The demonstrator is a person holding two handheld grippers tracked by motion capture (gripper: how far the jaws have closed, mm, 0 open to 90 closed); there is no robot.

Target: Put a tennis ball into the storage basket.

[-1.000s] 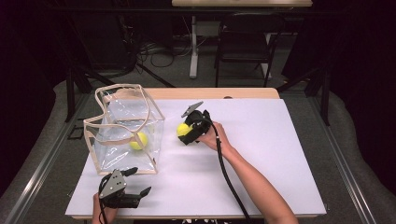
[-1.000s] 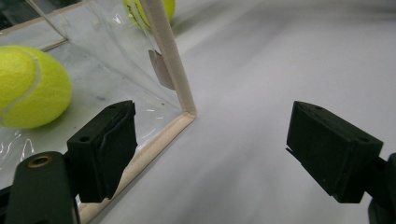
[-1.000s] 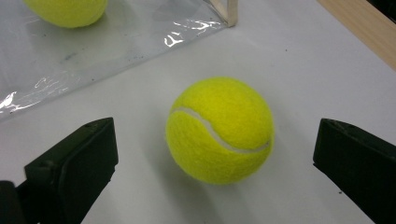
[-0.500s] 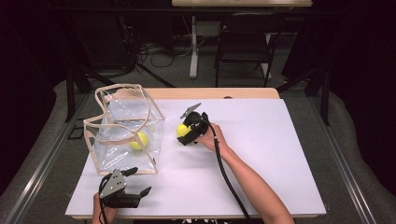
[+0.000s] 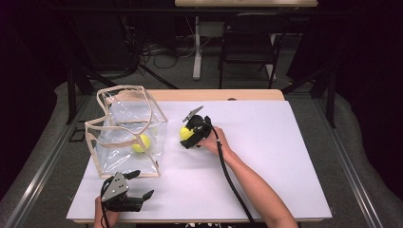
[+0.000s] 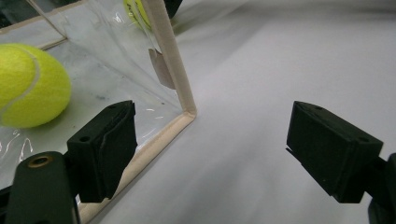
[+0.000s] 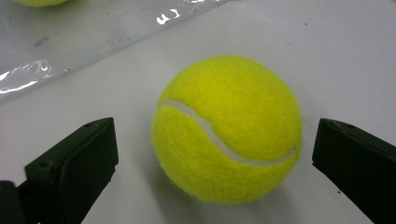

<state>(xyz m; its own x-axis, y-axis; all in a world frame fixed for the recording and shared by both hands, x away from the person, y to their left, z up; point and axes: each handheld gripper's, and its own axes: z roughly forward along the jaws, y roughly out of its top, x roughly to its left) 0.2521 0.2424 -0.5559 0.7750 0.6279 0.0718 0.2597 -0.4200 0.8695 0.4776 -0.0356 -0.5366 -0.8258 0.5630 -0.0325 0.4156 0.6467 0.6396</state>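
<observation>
The right gripper [image 7: 210,172] has its jaws open around a tennis ball [image 7: 227,128] resting on the desk [image 5: 266,156], not touching it. The left gripper [image 5: 138,185], jaws also open, sits near the clear bag [image 5: 126,130], where a second ball [image 6: 28,86] is cut off by the frame edge.

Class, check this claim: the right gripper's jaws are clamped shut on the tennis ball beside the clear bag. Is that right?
Not quite. The right gripper is open: the right gripper view shows gaps between both jaws and the tennis ball. The ball does lie beside the clear bag.
</observation>
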